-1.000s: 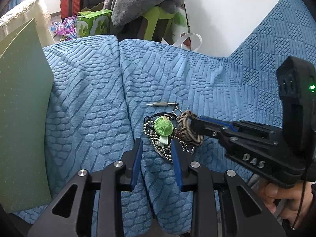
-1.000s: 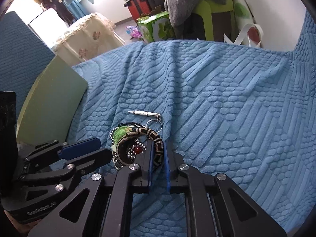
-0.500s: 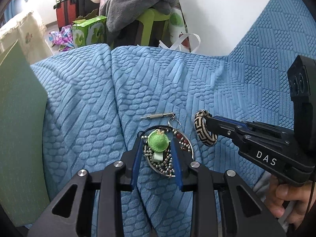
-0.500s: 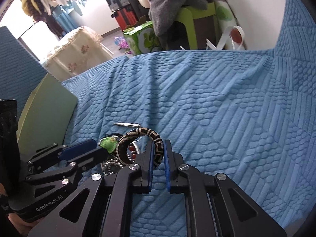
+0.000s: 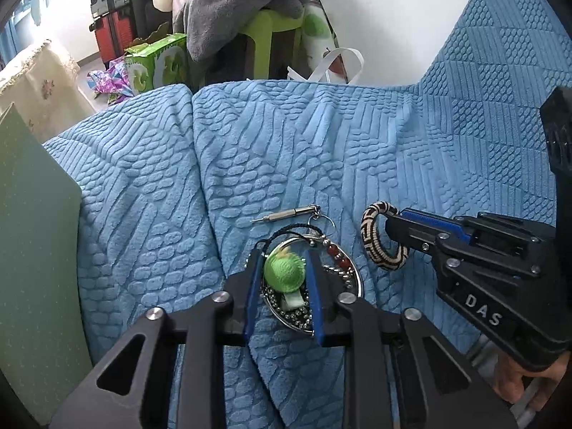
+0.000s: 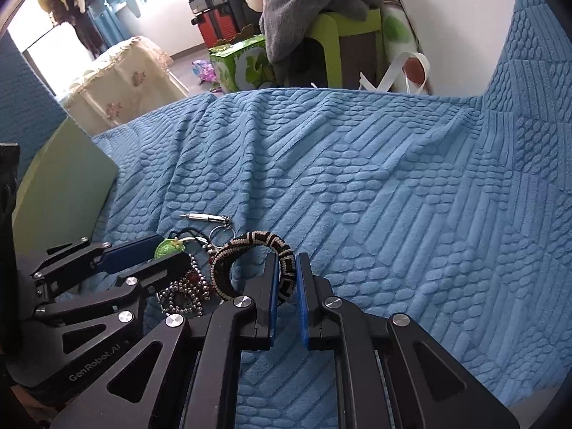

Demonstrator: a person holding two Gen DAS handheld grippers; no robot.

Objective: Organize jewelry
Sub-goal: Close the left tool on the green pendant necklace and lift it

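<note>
My right gripper (image 6: 287, 262) is shut on a black-and-cream woven bangle (image 6: 250, 250) and holds it just right of the jewelry pile; the bangle shows in the left wrist view (image 5: 375, 239) too. The pile holds a green crocheted charm (image 5: 284, 272), a silver bead chain (image 5: 304, 312), red beads (image 5: 336, 252) and a metal ring (image 5: 357, 282). My left gripper (image 5: 284, 255) is open with its fingers on either side of the green charm, touching or nearly touching it. A small silver keychain tool (image 5: 286, 213) lies just beyond the pile.
Everything lies on a blue textured sofa cover (image 5: 321, 143). A green board (image 5: 35, 250) stands at the left. Behind the sofa edge are a green stool with grey clothes (image 5: 250, 7), a green box (image 5: 157, 64) and red suitcases.
My right gripper has pulled the bangle off the pile and carried it to the right. My left gripper has moved forward so its fingers now flank the green charm.
</note>
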